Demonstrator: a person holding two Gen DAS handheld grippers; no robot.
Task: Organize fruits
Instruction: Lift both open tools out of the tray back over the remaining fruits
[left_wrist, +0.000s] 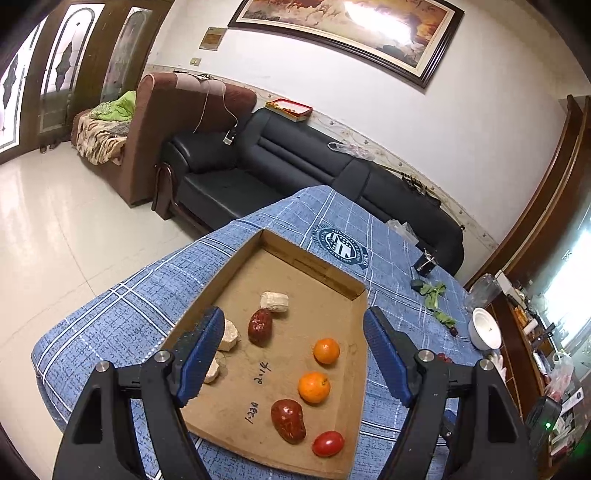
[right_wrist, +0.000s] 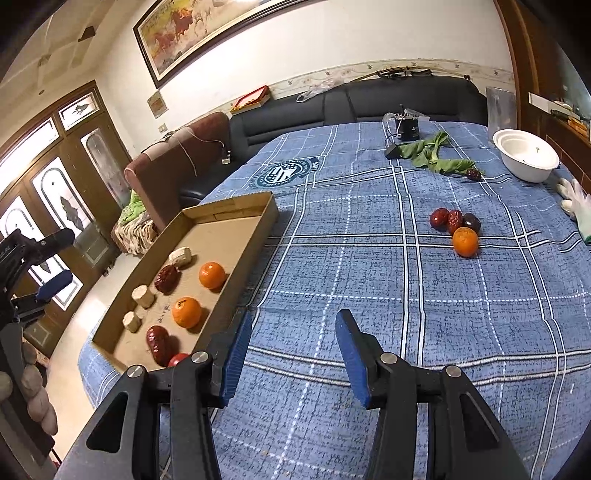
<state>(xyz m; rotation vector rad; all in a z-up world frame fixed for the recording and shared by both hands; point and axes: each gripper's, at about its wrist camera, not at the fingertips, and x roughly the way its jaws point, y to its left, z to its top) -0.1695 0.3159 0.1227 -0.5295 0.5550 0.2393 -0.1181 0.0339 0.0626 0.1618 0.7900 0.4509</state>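
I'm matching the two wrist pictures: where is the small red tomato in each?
Left wrist: the red tomato lies in the cardboard tray's nearest corner, lower centre of the picture.
Right wrist: only its top shows, lower left, behind the right gripper's frame.
Shared landmark: the dark red date beside it.

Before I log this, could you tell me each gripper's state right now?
Left gripper: open, empty, above the cardboard tray.
Right gripper: open, empty.

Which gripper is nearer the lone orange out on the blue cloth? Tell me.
Right. The right gripper hangs open over bare cloth with that orange ahead of it. The left gripper hangs open over the cardboard tray, farther away.
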